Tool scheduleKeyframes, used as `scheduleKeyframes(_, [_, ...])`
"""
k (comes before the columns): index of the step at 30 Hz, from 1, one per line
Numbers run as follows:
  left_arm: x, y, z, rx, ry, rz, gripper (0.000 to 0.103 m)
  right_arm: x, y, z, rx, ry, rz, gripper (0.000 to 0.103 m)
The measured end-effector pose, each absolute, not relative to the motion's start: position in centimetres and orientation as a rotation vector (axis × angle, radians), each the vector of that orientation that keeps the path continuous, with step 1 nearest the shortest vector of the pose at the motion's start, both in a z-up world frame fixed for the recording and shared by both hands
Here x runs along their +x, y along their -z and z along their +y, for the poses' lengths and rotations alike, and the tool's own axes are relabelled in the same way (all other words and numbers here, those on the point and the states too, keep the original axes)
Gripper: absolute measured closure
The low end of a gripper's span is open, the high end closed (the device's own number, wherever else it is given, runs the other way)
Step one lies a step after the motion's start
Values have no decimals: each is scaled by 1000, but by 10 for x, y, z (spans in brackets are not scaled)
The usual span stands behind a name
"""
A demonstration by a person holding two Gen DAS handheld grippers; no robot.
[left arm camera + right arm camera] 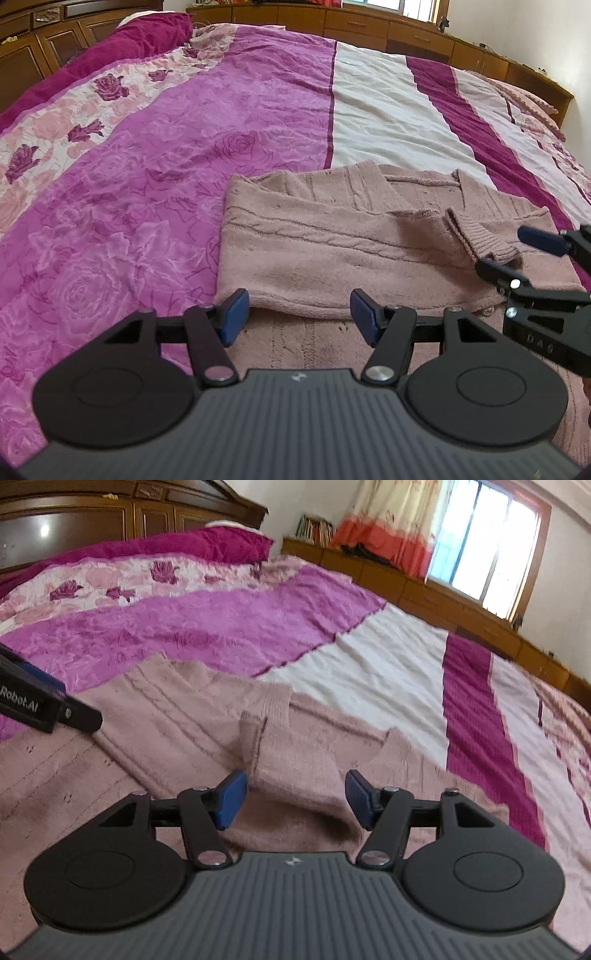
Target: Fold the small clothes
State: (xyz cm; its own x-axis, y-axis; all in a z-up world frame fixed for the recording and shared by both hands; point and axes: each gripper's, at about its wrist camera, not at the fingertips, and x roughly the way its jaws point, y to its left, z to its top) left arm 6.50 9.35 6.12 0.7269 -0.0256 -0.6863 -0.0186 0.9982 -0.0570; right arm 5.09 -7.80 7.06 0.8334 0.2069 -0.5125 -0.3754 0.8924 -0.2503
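A dusty-pink knitted sweater (pixel 332 251) (pixel 166 720) lies partly folded on the bed. In the left wrist view my left gripper (pixel 298 314) stands open over its near folded edge, and the knit lies flat and unbunched between the blue pads. In the right wrist view a sleeve (pixel 291 753) is laid across the sweater's body and runs between the fingers of my right gripper (pixel 295 797). That gripper is open, with a gap beside the right pad. From the left wrist the right gripper (pixel 500 251) straddles the ribbed cuff (pixel 480 236). The left gripper (pixel 79 701) shows at the right wrist view's left edge.
The bed cover (pixel 166 184) has magenta, floral, white and dark-red stripes. A magenta pillow (pixel 110 48) lies by the dark wooden headboard (pixel 92 513). Low wooden cabinets (pixel 369 26) run along the bed's far side, under a curtained window (pixel 491 542).
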Motion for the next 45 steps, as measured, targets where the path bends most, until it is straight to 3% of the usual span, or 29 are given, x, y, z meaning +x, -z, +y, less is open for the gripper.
scheduleKeyframes(1, [65, -61, 93, -60, 3, 757, 41, 53, -72, -79, -338, -320, 497, 44])
scheduleKeyframes(3, [67, -62, 94, -58, 1, 754, 41, 58, -77, -86, -275, -336, 516, 78])
scheduleKeyframes(5, [69, -62, 93, -53, -2, 753, 41, 61, -81, -93, -228, -311, 530, 92])
scheduleKeyframes(6, [70, -62, 93, -50, -4, 753, 41, 62, -84, -96, -221, -285, 522, 93])
scheduleKeyframes(20, [100, -58, 78, 12, -8, 749, 41, 80, -100, -206, 115, -25, 523, 99])
scheduleKeyframes(27, [109, -47, 76, 41, -25, 770, 41, 83, -87, -250, 280, -6, 567, 96])
scheduleKeyframes(28, [110, -47, 76, 41, -28, 770, 41, 83, -84, -256, 326, -25, 570, 92])
scheduleKeyframes(29, [110, -46, 76, 40, -30, 768, 41, 85, -82, -259, 347, -32, 574, 80])
scheduleKeyframes(30, [111, -46, 77, 36, -30, 764, 41, 86, -80, -259, 351, -30, 576, 59])
scheduleKeyframes(32, [113, -47, 77, 30, -28, 756, 41, 89, -75, -256, 321, -20, 567, 44])
scheduleKeyframes(41, [124, -44, 78, 19, -36, 731, 41, 128, -42, -229, 241, -76, 694, 44])
scheduleKeyframes(43, [128, -40, 78, 16, -42, 740, 41, 132, -36, -226, 252, -81, 702, 59])
scheduleKeyframes(44, [129, -38, 78, 16, -47, 747, 41, 132, -34, -224, 253, -99, 697, 76])
scheduleKeyframes(45, [131, -35, 78, 17, -52, 755, 41, 132, -35, -224, 260, -120, 692, 82])
